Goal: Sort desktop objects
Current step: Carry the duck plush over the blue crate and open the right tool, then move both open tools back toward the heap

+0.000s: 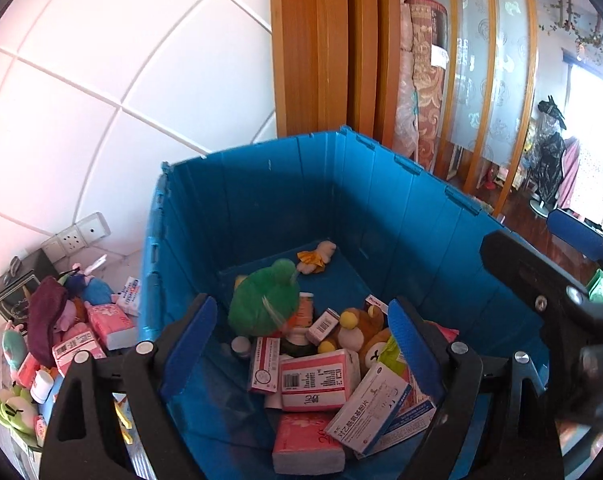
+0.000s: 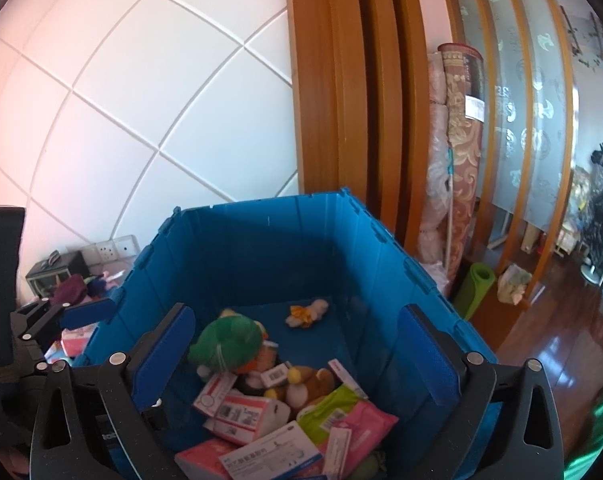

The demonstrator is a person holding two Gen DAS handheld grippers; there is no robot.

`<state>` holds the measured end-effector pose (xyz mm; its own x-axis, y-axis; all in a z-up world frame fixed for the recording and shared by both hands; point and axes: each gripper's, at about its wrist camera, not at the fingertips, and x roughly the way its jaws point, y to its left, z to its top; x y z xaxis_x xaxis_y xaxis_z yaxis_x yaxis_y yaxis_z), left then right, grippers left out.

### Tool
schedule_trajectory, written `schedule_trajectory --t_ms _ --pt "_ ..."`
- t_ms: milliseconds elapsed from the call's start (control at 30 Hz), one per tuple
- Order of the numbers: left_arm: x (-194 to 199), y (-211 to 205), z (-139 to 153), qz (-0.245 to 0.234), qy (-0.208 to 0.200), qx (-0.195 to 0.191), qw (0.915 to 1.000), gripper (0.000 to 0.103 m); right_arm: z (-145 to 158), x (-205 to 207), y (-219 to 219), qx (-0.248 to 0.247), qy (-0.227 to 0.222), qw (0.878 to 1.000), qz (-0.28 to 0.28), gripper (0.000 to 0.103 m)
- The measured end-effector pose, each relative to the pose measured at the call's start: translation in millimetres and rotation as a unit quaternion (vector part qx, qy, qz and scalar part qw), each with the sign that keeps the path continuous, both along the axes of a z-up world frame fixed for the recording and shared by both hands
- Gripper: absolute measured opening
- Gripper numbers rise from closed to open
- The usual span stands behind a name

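Note:
A blue plastic crate (image 1: 285, 184) (image 2: 269, 240) holds several sorted items: a green plush toy (image 1: 265, 300) (image 2: 225, 340), a brown bear plush (image 1: 365, 328) (image 2: 309, 384), pink tissue packs (image 1: 317, 384) and medicine boxes (image 1: 369, 404) (image 2: 269, 456). My left gripper (image 1: 301, 344) hangs over the crate's near edge, open, nothing between its blue pads. My right gripper (image 2: 297, 360) also hovers over the crate, open wide and empty. A pink wipes pack (image 2: 365, 428) lies on the pile below it. The right gripper's finger (image 1: 533, 280) shows at the right of the left wrist view.
Left of the crate lies a pile of unsorted things (image 1: 69, 332): plush toys, pink tissue packs, small boxes, a dark box (image 1: 13, 292). A tiled wall with sockets (image 1: 77, 236) stands behind. Wooden door frames (image 2: 341, 120), rolled rugs (image 2: 457, 160) and a wood floor (image 2: 561, 340) are to the right.

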<state>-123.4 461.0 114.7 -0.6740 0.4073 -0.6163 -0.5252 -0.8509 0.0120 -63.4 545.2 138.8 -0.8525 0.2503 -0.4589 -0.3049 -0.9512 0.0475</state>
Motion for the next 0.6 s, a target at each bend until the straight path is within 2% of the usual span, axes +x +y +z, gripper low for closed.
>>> schedule_trajectory --t_ms 167,333,600 --pt "22 -27 11 0.013 0.035 0.028 0.9989 0.089 4 16 -7 -0.005 0.022 1.0 -0.008 0.103" --pt "44 -68 17 0.045 0.083 0.048 0.9943 0.089 6 25 -28 -0.003 0.038 0.999 0.009 0.103" --pt "51 -154 8 0.12 0.108 0.052 0.9855 0.089 3 19 -103 0.015 0.064 0.995 0.079 0.103"
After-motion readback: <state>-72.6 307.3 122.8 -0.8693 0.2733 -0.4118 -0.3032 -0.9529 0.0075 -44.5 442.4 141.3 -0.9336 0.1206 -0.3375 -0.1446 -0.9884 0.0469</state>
